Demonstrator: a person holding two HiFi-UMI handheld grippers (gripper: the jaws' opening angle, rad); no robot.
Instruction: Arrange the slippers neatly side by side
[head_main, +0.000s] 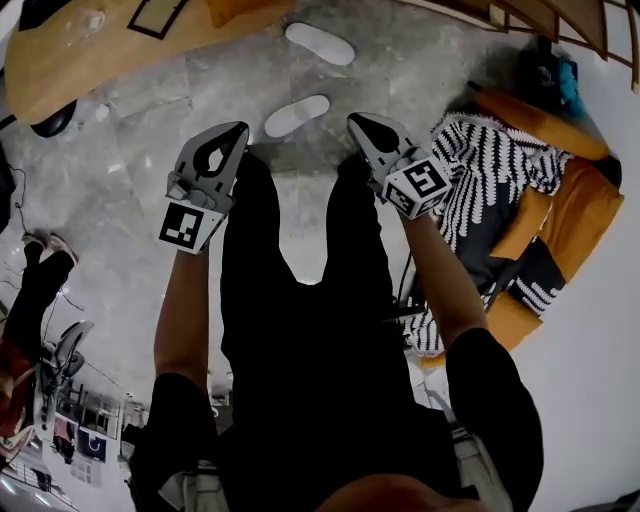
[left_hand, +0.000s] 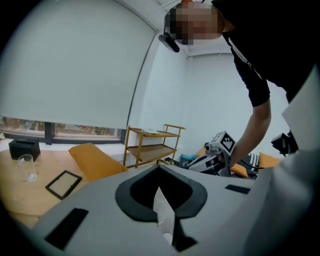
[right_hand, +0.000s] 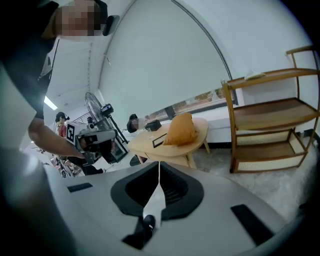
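Living room — wooden table (head_main: 70, 50), orange armchair (head_main: 590, 210), rattan shelf (right_hand: 275, 114)

The upper slipper (head_main: 320, 43) and lower slipper (head_main: 296, 115) are plain white on a floor (head_main: 140, 170) of mottled grey stone. The left gripper (head_main: 238, 130) and right gripper (head_main: 357, 121) are pale grey with black pads, and each has a cube of black-and-white square markers. At upper left the table (head_main: 70, 60) is light tan wood. At right an orange chair (head_main: 585, 215) carries a throw (head_main: 490, 160) in black-and-white zigzag stripes. The person's clothes (head_main: 300, 330) are black.
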